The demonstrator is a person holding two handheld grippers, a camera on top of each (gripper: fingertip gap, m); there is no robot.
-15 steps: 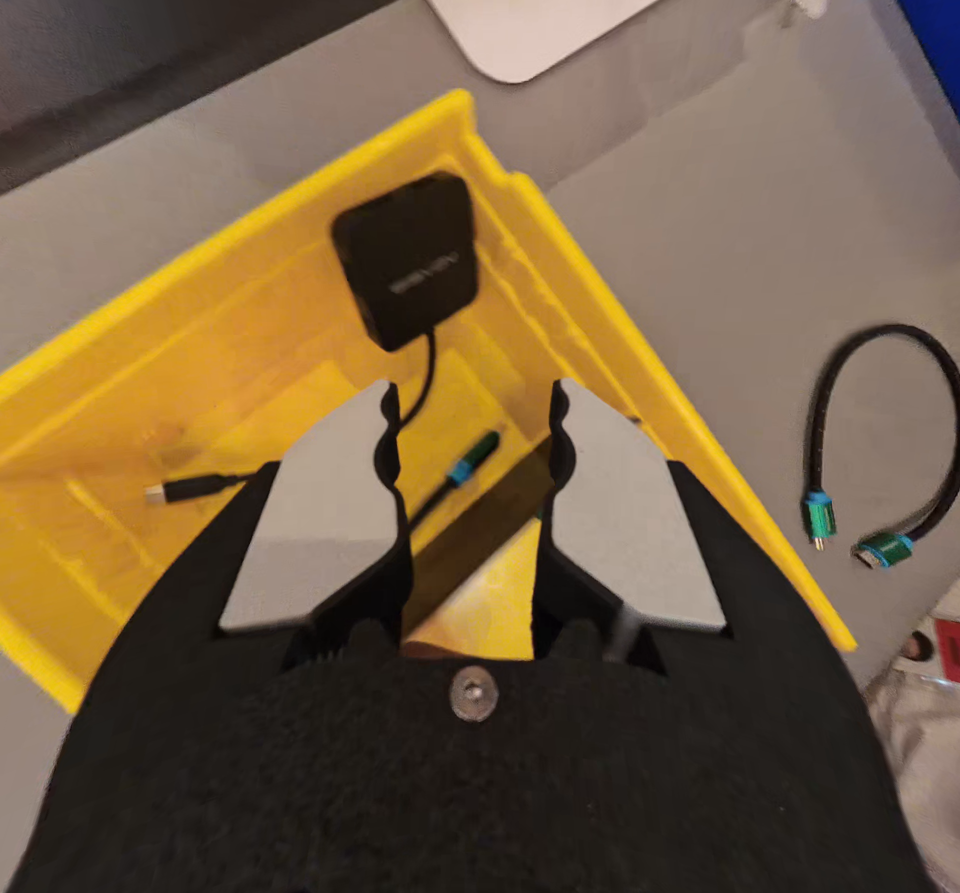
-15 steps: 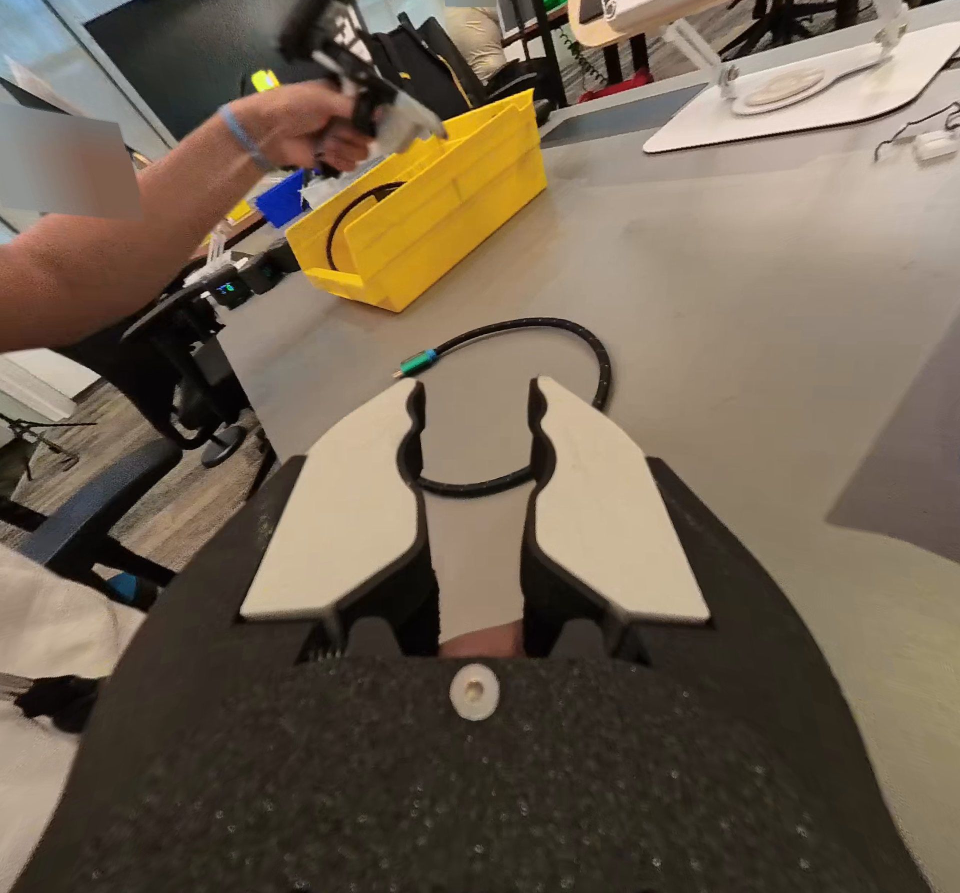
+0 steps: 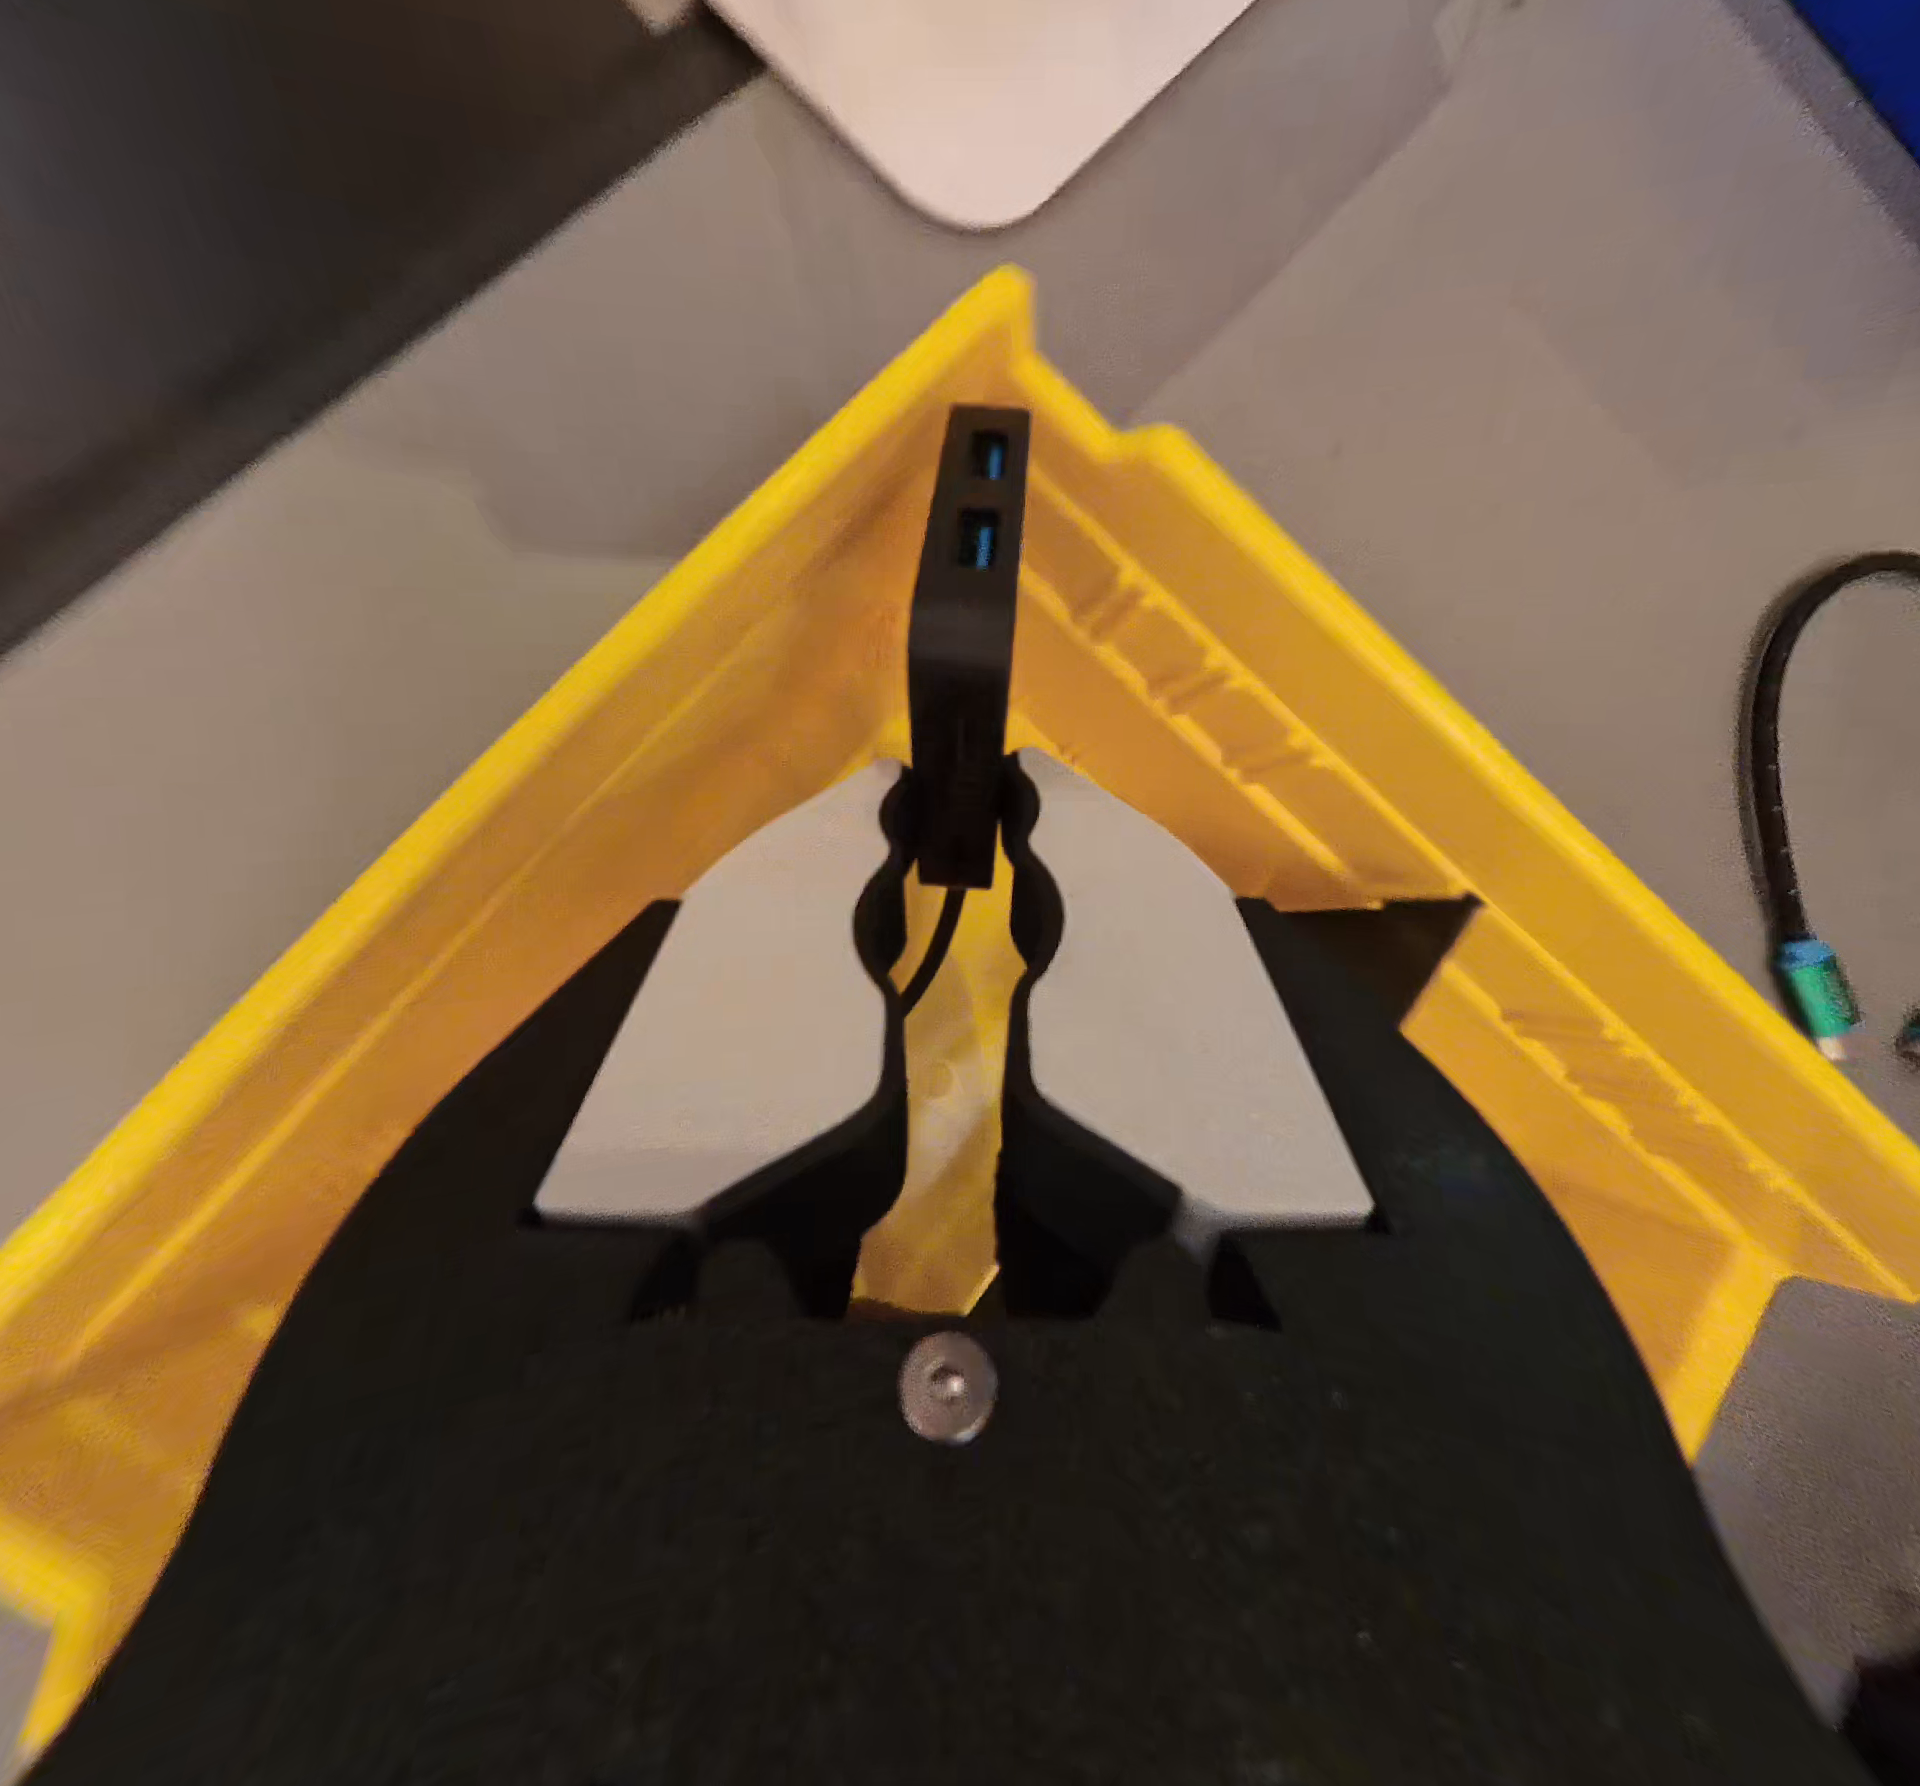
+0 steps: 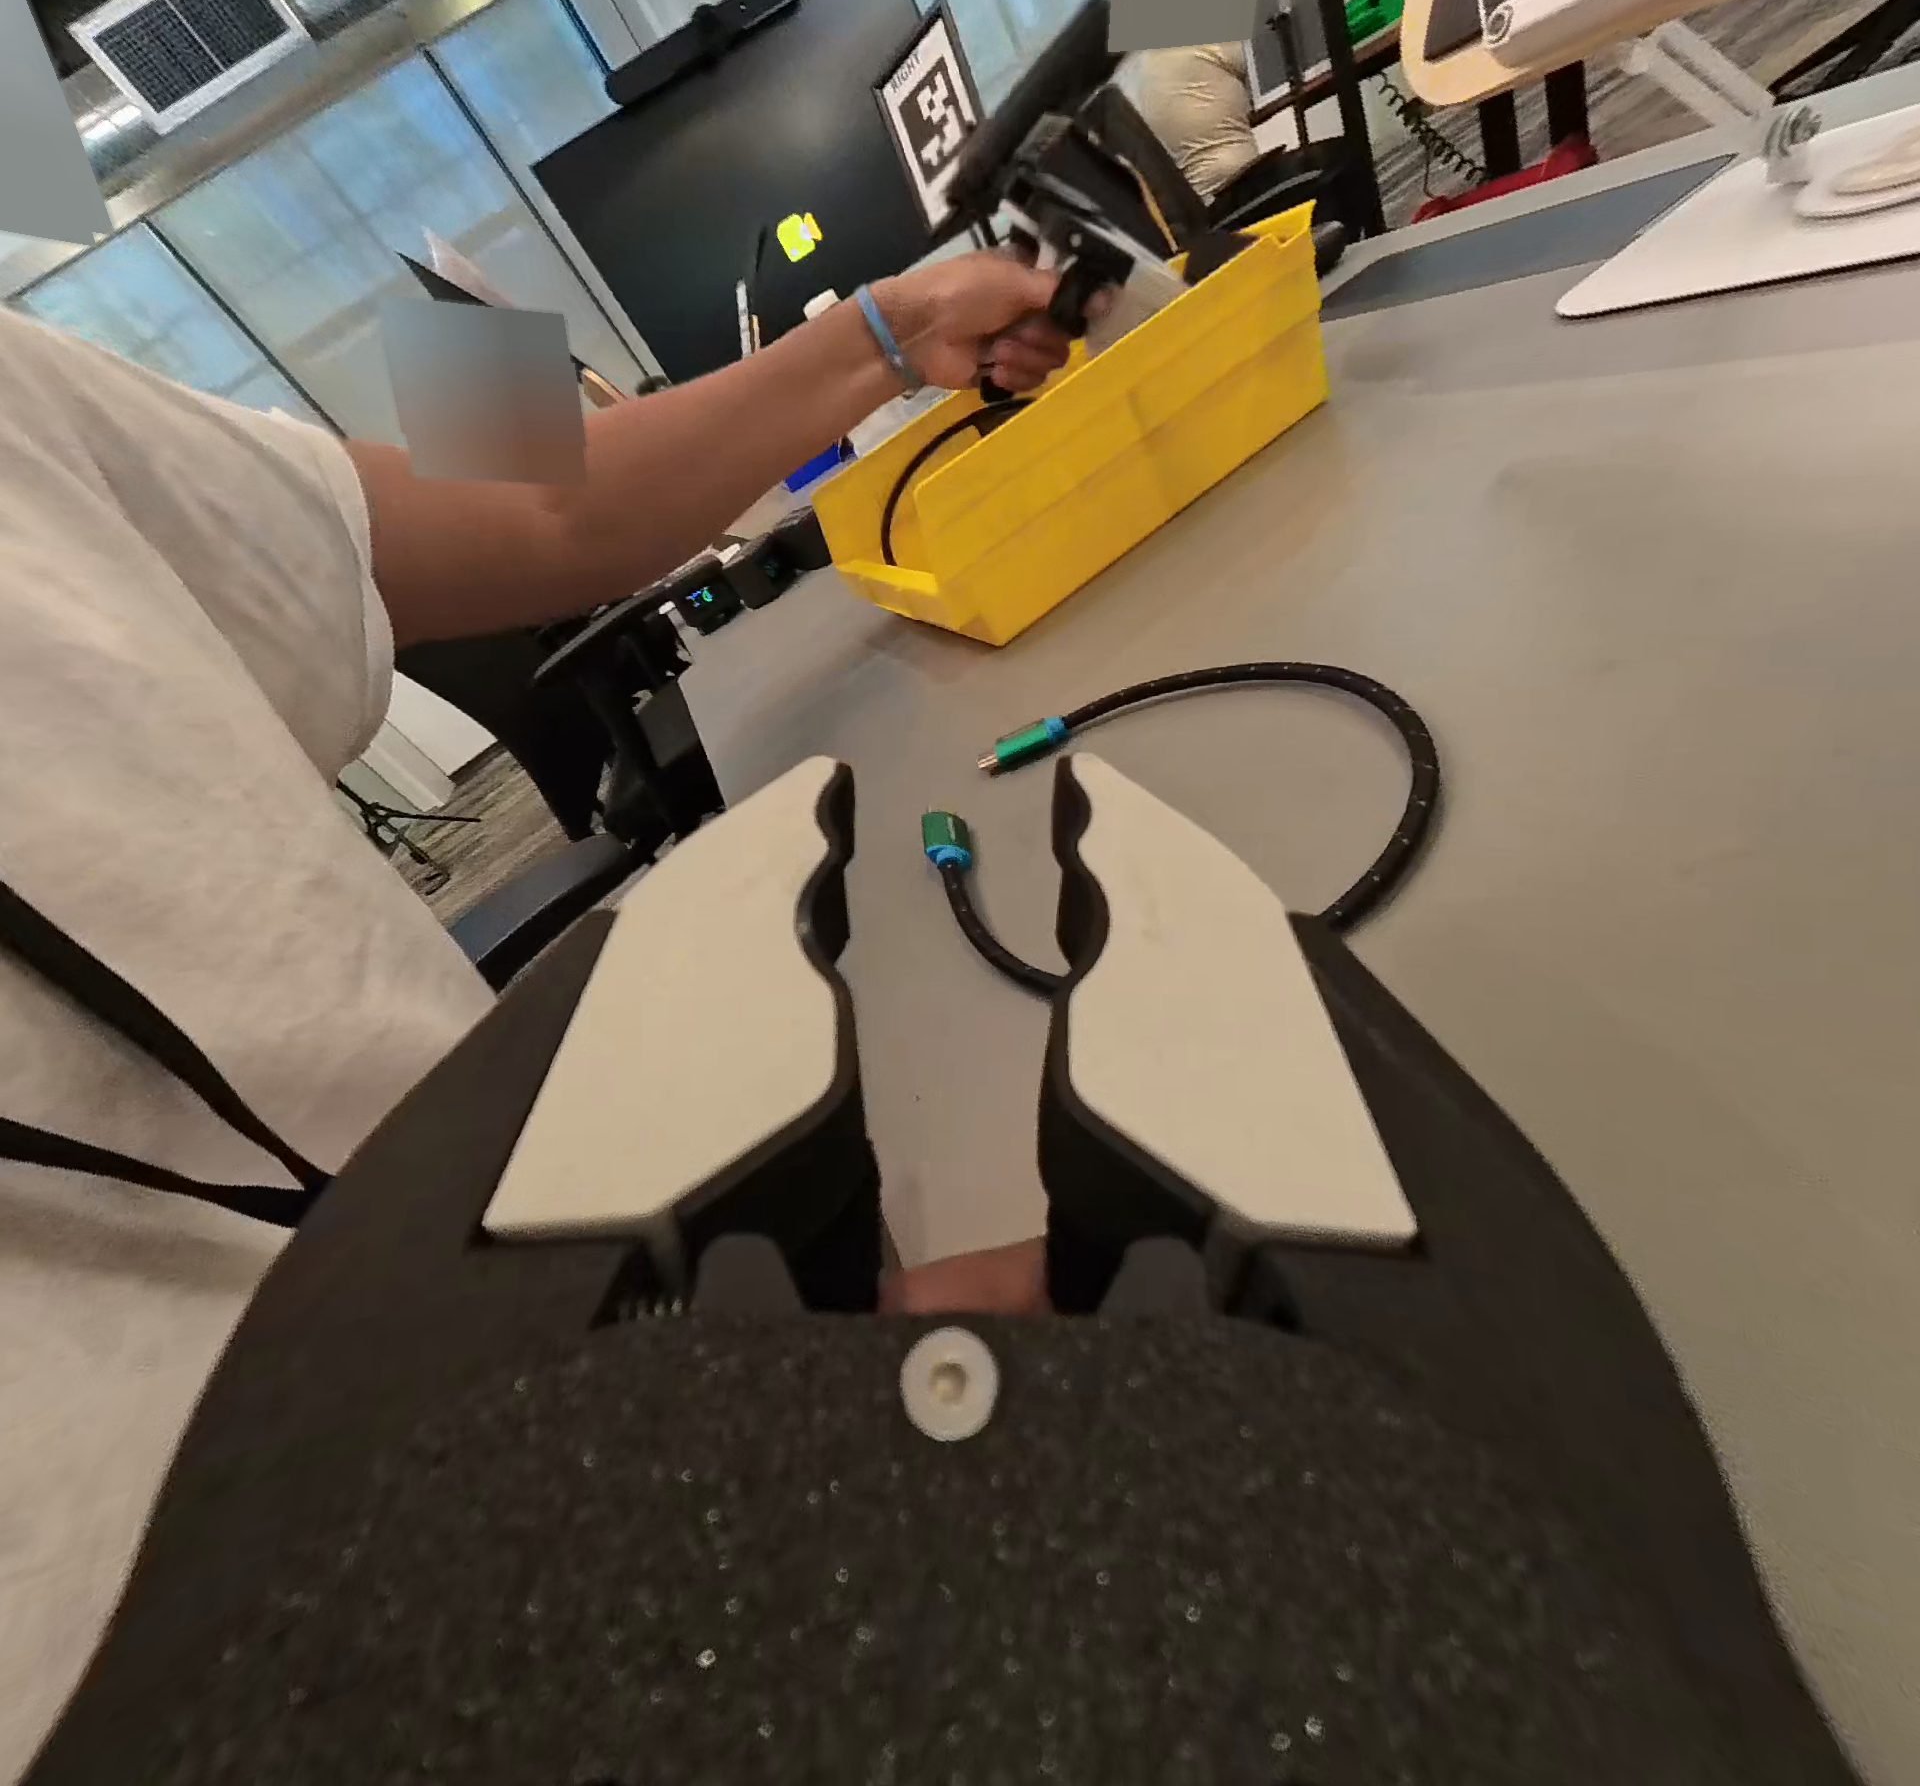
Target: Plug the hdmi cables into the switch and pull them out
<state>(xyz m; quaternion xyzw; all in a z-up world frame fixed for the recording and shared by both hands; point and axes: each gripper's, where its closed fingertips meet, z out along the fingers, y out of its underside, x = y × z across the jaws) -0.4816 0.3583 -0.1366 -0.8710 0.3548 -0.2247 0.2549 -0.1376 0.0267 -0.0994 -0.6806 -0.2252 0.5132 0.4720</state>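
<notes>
1. The left gripper [image 3: 958,806] is pinching the black switch [image 3: 966,635] on edge over the yellow bin [image 3: 1299,697].
2. The right gripper [image 4: 951,817] is hovering spread over the bench [image 4: 1610,801].
3. The cable [image 4: 1392,749] is lying on the bench, one green plug [image 4: 945,837] between the fingers.

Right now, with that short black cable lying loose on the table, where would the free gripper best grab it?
Probably by the green plug nearest the right gripper, whose jaws are open and empty. That end of the HDMI cable is rigid and lies flat on the table between the fingertips, pointing away. Coming down from above, closing across its narrow sides, should leave the tip free for the switch.
</notes>
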